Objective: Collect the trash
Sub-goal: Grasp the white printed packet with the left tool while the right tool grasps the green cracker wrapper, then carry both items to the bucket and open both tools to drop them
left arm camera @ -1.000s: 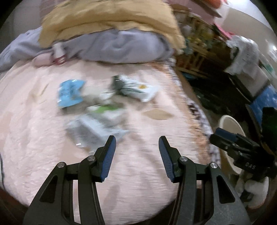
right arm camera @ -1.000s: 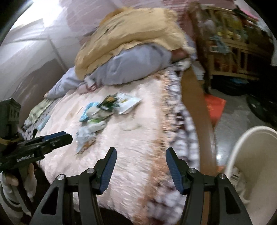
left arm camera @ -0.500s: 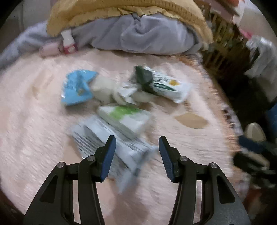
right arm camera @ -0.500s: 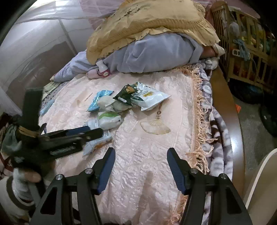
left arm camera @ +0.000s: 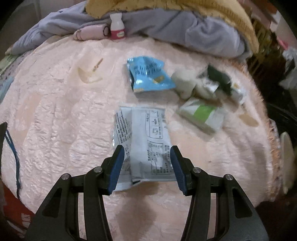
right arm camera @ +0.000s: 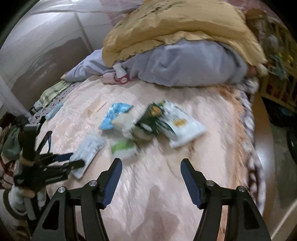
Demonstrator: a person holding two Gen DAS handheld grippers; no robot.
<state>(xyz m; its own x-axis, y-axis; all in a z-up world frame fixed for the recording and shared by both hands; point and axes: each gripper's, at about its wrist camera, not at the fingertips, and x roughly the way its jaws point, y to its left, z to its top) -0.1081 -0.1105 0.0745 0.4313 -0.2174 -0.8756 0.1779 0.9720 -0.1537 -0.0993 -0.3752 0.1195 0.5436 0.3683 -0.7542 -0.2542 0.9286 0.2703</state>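
my left gripper [left arm camera: 146,157] hangs over the pink quilted bedspread [left arm camera: 55,120], pointing steeply down, and its two blue-padded jaws stand part-way apart on either side of the near end of a flat silver-white wrapper [left arm camera: 143,140] printed with black text. the wrapper lies on the bedspread between the jaws, but i cannot see the pads pressing on it; they appear to sit just outside its edges. beyond it lies a crumpled blue snack bag [left arm camera: 148,76], and to the right of that a loose heap: a white wad [left arm camera: 183,83], a dark green wrapper [left arm camera: 219,77] blurred past reading, and a white-and-green packet [left arm camera: 202,115] nearer to me. at the far edge of the bedspread a small white bottle with a pink label [left arm camera: 117,26] stands upright beside a pale pink pouch [left arm camera: 91,33], both against a grey blanket [left arm camera: 176,31] under a yellow quilt [left arm camera: 204,11]. my right gripper [right arm camera: 151,165] points down over bare bedspread, nearer the fringed edge [right arm camera: 246,148]; its jaws are opening, with nothing between them. from that view the same trash lies ahead: the white-and-green packet [right arm camera: 123,148] just beyond my fingertips, a large white bag with green and yellow print [right arm camera: 178,124] to the right of the heap, and the blue bag [right arm camera: 115,115] farther back. at the left of that view my left gripper [right arm camera: 74,161] is seen at the near end of the silver-white wrapper [right arm camera: 87,153], held by a gloved hand [right arm camera: 20,192].
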